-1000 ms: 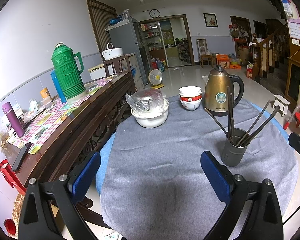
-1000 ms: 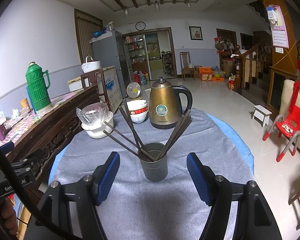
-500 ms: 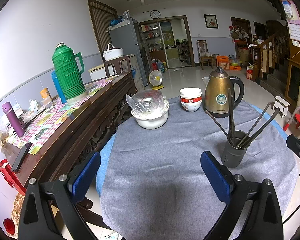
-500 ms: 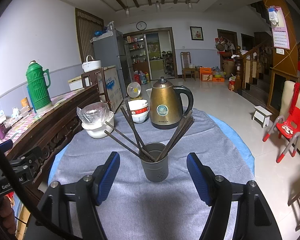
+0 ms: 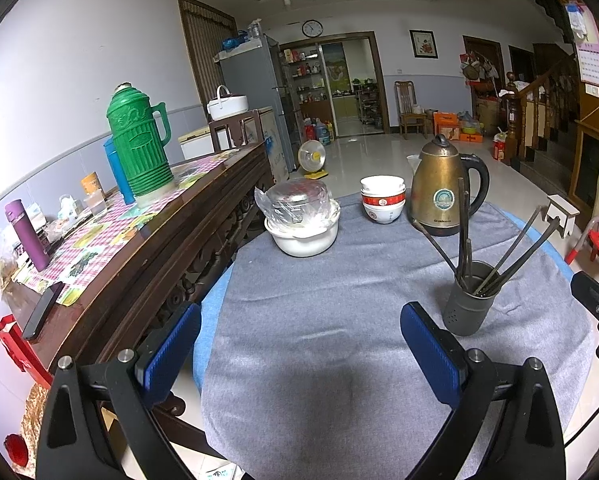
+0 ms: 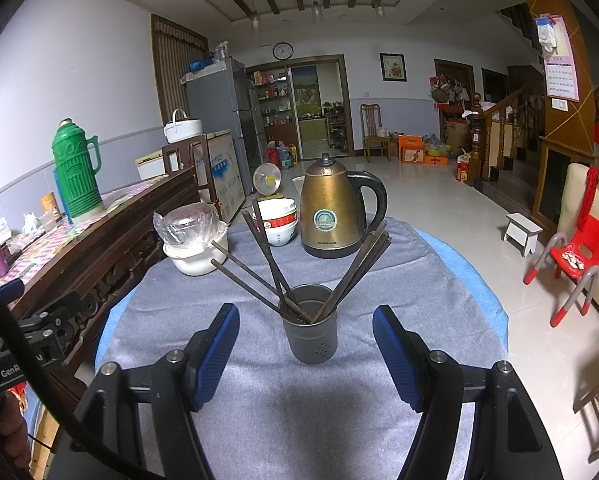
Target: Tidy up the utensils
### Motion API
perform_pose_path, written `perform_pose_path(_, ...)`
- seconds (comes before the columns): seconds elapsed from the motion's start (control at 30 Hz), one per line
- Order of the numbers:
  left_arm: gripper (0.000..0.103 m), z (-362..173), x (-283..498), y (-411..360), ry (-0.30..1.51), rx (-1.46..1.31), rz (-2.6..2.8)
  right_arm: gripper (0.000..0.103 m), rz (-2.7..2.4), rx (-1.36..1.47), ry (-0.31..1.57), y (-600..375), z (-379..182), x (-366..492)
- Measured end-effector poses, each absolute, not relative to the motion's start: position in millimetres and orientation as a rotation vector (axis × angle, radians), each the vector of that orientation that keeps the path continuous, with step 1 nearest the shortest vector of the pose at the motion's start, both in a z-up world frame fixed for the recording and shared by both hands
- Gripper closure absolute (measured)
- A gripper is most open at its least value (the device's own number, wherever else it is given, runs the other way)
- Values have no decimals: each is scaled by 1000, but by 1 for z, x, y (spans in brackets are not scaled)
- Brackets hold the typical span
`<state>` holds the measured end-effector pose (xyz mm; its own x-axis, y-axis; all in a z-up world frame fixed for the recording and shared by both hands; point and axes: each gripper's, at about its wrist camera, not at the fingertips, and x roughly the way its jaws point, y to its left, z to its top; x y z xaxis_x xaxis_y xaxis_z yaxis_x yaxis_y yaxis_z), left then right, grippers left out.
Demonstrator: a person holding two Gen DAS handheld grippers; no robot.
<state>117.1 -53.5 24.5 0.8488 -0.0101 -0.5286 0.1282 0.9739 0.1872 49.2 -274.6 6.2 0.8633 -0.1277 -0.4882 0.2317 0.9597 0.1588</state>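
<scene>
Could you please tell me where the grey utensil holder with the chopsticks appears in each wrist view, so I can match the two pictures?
Left wrist view: the utensil holder stands right of centre, just beyond the left gripper's right finger.
Right wrist view: the utensil holder stands at centre, ahead of the open right gripper.
Shared landmark: the brass kettle stands behind it in both.

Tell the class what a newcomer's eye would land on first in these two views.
Probably the grey holder of dark chopsticks fanning outward, on the grey cloth ahead of the open right gripper. Behind it stands a brass-coloured kettle; a bright green thermos stands out on the wooden sideboard at left.
</scene>
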Motion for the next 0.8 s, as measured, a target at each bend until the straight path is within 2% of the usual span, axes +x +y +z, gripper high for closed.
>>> perform_pose_path(0.8,3,27,116,-51,554,210,-84,30,-196,214,492,-273,6,50)
